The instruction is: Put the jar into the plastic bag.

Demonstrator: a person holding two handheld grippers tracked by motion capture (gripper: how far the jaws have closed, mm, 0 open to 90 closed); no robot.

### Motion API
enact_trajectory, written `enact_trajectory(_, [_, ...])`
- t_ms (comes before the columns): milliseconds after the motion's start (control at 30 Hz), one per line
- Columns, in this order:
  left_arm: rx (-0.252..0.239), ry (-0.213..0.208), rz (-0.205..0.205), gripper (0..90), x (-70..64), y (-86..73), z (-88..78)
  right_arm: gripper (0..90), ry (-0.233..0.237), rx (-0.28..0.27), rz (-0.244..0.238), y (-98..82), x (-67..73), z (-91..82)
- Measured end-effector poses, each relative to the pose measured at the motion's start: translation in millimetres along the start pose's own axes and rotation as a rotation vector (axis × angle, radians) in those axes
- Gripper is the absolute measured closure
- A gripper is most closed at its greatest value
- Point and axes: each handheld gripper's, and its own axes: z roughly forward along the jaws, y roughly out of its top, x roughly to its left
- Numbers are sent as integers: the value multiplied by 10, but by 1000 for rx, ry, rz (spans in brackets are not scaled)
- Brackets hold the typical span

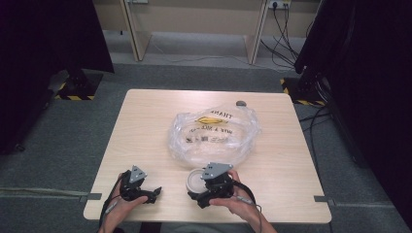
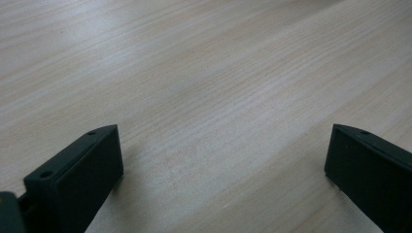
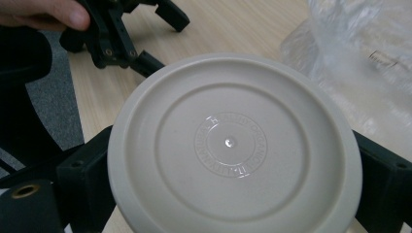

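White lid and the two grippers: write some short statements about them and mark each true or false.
1. The right gripper has its jaws on either side of the white lid. True.
2. The left gripper holds the plastic bag. False: its jaws stand open over bare table.
3. The lid lies inside the bag. False: it sits beside the bag, at its near edge.
4. The bag is clear with printing on it. True.
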Motion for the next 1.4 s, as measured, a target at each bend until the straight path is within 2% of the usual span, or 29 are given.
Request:
enact_trajectory(167, [-1,0,-2,0,-1,0,1,100,0,-2,-4,174,-95,-135])
enact_trajectory(200, [-2,0,-2,0,-1,0,1,100,-3,-3,-2,261,-164,-196])
enact_trajectory(233, [-2,0,-2,0,-1,0,1,100,-3,-3,-2,261,-164,-196])
enact_trajectory(367, [-1,0,-2,0,-1,0,1,100,-26,1,-4,462,-339,-315])
enact_trajectory(667, [-2,0,-2,0,-1,0,1,100,-54,10,4,762,-584,-429])
enact_trajectory(933, [1,-1,-2,0,-1,1,-1,100,-81,27,24,919,-775,-393])
enact_trajectory(1100, [1,-1,-2,0,-1,1,-1,100,-101,45,45,1013,-908,-275])
enact_trajectory(1400, [1,-1,-2,0,-1,1,-1,100,-143,65,81,1049,-1153,-91])
